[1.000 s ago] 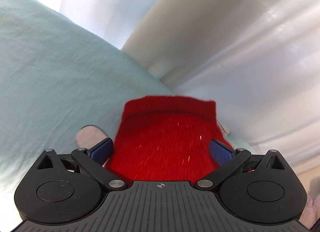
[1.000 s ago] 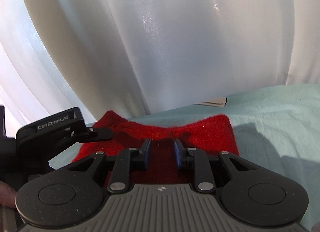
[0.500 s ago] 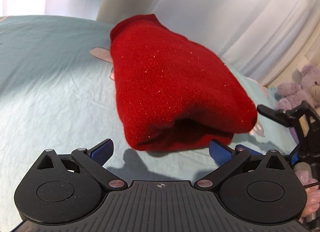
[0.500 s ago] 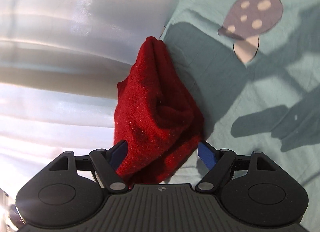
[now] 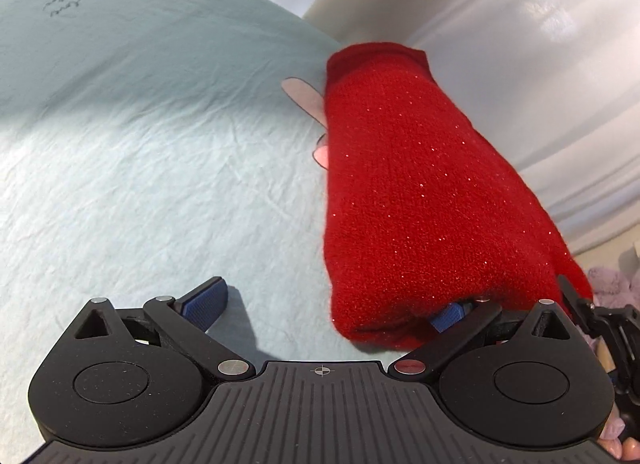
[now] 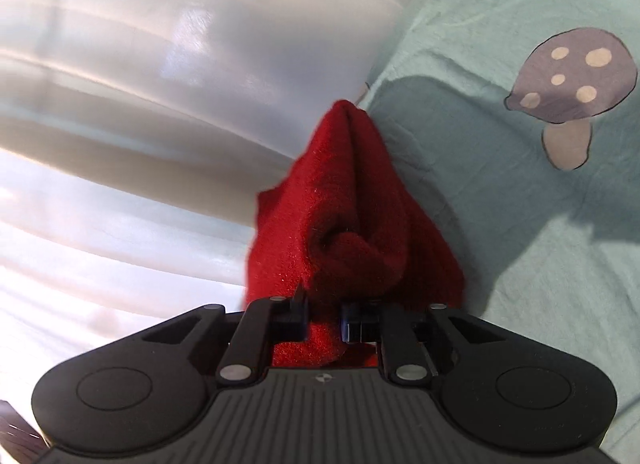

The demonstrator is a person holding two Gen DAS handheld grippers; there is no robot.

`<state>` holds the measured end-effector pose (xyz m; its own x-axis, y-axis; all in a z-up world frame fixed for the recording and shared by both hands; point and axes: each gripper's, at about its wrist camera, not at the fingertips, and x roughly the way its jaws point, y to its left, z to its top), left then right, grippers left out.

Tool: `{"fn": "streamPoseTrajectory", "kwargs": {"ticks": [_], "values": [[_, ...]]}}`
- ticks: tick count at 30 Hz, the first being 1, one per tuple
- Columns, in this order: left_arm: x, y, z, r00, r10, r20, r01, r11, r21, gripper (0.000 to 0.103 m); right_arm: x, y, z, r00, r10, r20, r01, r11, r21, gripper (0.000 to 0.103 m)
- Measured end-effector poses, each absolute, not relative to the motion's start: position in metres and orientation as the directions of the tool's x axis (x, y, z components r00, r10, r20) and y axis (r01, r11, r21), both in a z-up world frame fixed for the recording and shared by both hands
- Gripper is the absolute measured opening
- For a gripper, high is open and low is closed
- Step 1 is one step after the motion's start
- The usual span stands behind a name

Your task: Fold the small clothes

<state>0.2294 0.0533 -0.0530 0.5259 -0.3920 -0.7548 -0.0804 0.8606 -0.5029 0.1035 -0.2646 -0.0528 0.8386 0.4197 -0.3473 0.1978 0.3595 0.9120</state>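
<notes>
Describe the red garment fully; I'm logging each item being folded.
The red garment is a fuzzy knit flecked with glitter, with a ribbed band at its far end. It lies folded lengthwise on the pale green sheet. The right gripper, whose jaws have just closed, pinches its bunched near end; the left gripper is open beside it.

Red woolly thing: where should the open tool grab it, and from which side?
Probably best at the near folded edge of the red woolly thing, coming in low from the front. That edge is a thick, rounded roll facing the left tool. The jaws stand open with one pad already against it. The far cuff end looks thinner on the sheet, so it gives less to pinch.
</notes>
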Motion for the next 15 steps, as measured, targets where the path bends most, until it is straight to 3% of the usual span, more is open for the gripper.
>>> {"fn": "streamPoseTrajectory", "kwargs": {"ticks": [2, 5, 7, 11, 15], "values": [[0.227, 0.056, -0.052, 0.528, -0.391, -0.754, -0.077, 0.862, -0.501, 0.103, 0.104, -0.266, -0.055, 0.833, 0.415, -0.365, 0.205, 0.381, 0.902, 0.013], [0.221, 0.060, -0.051, 0.533, -0.384, -0.754, -0.075, 0.866, -0.494, 0.103, 0.114, -0.242, -0.052, 0.772, 0.336, -0.539, 0.199, 0.678, 0.708, 0.014], [0.217, 0.066, -0.049, 0.529, -0.393, -0.752, -0.076, 0.861, -0.503, 0.103, 0.109, -0.237, -0.053, 0.772, 0.329, -0.544, 0.174, 0.714, 0.678, 0.015], [0.213, 0.080, -0.040, 0.528, -0.403, -0.748, -0.068, 0.857, -0.511, 0.103, 0.100, -0.235, -0.041, 0.750, 0.278, -0.601, 0.171, 0.796, 0.581, 0.033], [0.204, 0.088, -0.012, 0.597, -0.374, -0.709, -0.040, 0.869, -0.492, 0.103, 0.081, -0.240, -0.018, 0.776, 0.137, -0.616, 0.197, 0.875, 0.443, 0.036]]}}
